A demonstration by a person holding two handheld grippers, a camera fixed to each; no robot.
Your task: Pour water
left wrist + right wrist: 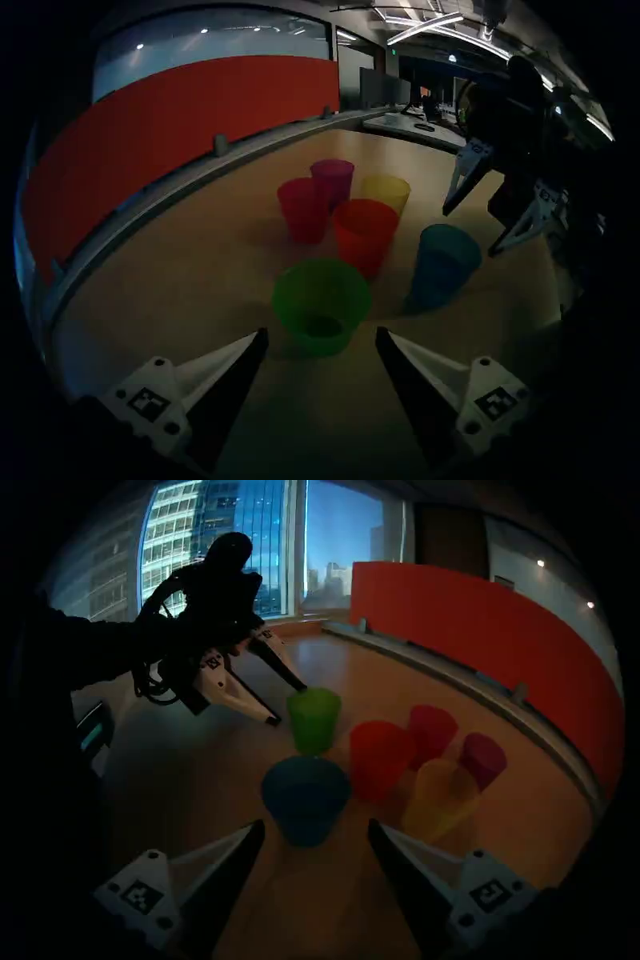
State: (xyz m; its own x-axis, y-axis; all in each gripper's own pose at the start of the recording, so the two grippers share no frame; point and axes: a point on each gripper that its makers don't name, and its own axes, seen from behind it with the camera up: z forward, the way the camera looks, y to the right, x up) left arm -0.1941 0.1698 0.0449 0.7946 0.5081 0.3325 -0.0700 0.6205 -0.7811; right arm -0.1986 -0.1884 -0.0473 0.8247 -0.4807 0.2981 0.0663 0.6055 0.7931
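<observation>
Translucent tapered cups (364, 232) on wooden table (200, 272), left hand-held gripper (320, 331) spread, right hand-held gripper (314, 824) spread

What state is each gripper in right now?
Left gripper: open, empty, green cup just ahead of its fingers.
Right gripper: open, empty, blue cup just ahead.
</observation>
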